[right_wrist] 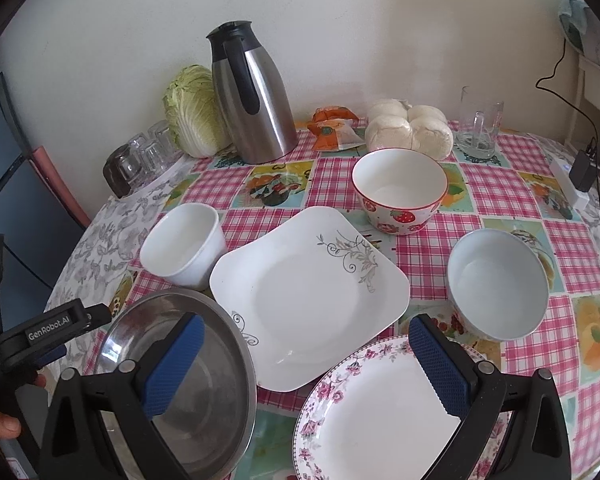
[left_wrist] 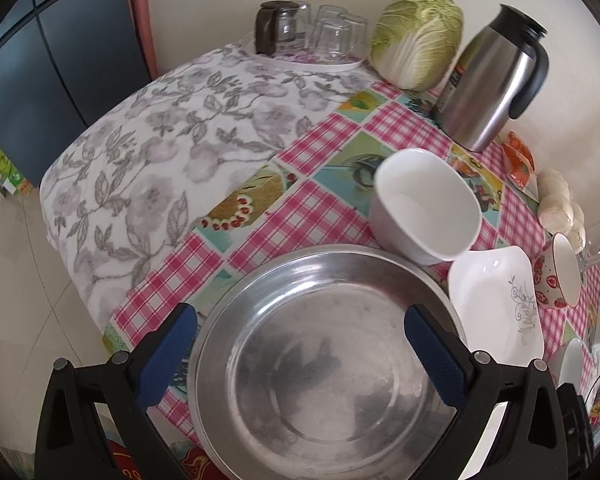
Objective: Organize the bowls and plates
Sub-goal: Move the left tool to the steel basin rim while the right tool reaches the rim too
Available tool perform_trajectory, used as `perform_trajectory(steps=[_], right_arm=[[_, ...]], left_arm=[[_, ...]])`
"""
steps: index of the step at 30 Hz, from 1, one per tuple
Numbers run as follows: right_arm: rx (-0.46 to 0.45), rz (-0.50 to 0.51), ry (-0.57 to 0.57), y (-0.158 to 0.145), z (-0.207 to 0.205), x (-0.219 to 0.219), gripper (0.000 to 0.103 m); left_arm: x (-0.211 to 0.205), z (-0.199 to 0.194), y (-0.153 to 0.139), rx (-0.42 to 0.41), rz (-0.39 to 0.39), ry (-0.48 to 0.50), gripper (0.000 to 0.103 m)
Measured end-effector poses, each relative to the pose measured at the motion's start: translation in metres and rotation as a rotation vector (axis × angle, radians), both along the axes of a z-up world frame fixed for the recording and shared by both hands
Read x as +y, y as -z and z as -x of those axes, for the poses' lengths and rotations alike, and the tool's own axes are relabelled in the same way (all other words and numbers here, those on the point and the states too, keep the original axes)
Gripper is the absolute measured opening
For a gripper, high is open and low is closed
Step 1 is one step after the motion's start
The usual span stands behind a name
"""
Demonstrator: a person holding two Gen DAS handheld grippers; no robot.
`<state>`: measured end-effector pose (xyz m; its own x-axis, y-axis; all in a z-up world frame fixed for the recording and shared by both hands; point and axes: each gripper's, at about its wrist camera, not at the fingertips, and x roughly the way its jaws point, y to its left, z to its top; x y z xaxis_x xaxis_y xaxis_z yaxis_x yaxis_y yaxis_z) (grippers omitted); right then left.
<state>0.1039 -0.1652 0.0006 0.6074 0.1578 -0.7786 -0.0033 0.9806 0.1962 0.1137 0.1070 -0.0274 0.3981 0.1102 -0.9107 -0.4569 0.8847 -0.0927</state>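
A large steel plate (left_wrist: 320, 280) (right_wrist: 216, 380) lies at the table's near left edge. My left gripper (left_wrist: 304, 354) hovers open over it, one finger outside its left rim, the other above its inside. Beyond it stand a white bowl (left_wrist: 424, 204) (right_wrist: 184, 244) and a square white plate (left_wrist: 496, 300) (right_wrist: 308, 296). My right gripper (right_wrist: 308, 364) is open and holds nothing, above a round floral plate (right_wrist: 380, 412). A strawberry bowl (right_wrist: 400, 192) (left_wrist: 560, 276) and a pale blue bowl (right_wrist: 496, 284) sit further right. The left gripper's body (right_wrist: 40, 332) shows beside the steel plate.
A steel thermos jug (right_wrist: 252, 96), a cabbage (right_wrist: 192, 112) and upturned glasses (right_wrist: 140, 156) line the back wall. Bagged buns (right_wrist: 408, 128), an orange packet (right_wrist: 332, 128) and a glass mug (right_wrist: 480, 124) stand behind the bowls. A power strip with a charger (right_wrist: 576, 180) lies far right.
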Motion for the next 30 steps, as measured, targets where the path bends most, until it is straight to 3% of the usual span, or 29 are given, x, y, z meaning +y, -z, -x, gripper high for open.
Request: perform_trajectory(steps=[11, 15, 21, 30], right_arm=[[0.112, -0.066, 0.009, 0.037, 0.008, 0.002, 0.103], [0.151, -0.095, 0.012, 0.048, 0.011, 0.009, 0.103], [0.177, -0.103, 0.014, 0.057, 0.013, 0.025, 0.103], [0.191, -0.125, -0.007, 0.062, 0.013, 0.045, 0.103]], left_arm=[[0.029, 0.017, 0.017, 0.014, 0.032, -0.055, 0.103], [0.038, 0.019, 0.022, 0.020, 0.004, -0.077, 0.103], [0.052, 0.015, 0.035, 0.064, 0.061, -0.069, 0.103], [0.054, 0.007, 0.050, 0.105, 0.071, -0.018, 0.103]])
